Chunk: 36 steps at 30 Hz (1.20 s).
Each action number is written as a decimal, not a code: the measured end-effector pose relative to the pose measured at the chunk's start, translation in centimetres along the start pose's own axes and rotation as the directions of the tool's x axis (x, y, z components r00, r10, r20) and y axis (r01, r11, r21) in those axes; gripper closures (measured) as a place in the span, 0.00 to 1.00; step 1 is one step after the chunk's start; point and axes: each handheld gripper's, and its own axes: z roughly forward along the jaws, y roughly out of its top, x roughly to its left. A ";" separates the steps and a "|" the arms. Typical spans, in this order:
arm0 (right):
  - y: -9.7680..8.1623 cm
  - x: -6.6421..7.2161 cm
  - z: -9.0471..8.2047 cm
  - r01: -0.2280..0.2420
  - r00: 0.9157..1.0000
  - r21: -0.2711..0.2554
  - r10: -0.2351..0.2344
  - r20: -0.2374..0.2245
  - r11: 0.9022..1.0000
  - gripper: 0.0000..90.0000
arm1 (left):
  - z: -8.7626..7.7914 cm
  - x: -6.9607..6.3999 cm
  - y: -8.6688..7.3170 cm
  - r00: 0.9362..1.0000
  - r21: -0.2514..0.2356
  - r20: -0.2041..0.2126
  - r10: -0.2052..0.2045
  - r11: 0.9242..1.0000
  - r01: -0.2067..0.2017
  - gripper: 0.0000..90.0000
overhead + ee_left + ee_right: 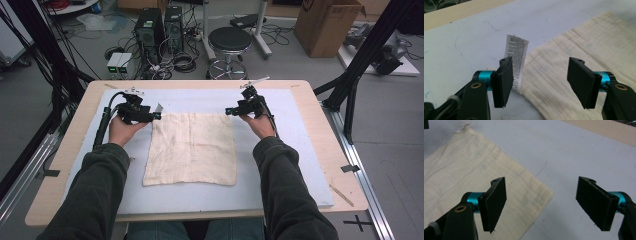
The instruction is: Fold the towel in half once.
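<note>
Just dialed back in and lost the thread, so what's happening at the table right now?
A person holds a gripper in each hand over a cream cloth lying flat on the white mat. The left gripper is at the cloth's far left corner, by its white label; the right gripper is at the far right corner. Both grippers are open and nothing is gripped yet.
</note>
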 end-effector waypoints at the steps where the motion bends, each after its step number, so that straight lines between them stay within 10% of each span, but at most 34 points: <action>1: -0.1 -0.1 0.1 -0.001 1.000 0.006 0.001 0.001 1.000 0.27 | 0.1 0.1 0.0 1.000 0.002 -0.004 0.003 1.000 -0.003 0.42; 36: -1.3 -0.4 4.2 -0.069 0.995 0.085 0.062 0.075 0.994 0.51 | 4.0 1.0 -1.8 0.989 0.089 -0.117 -0.088 0.991 0.098 0.52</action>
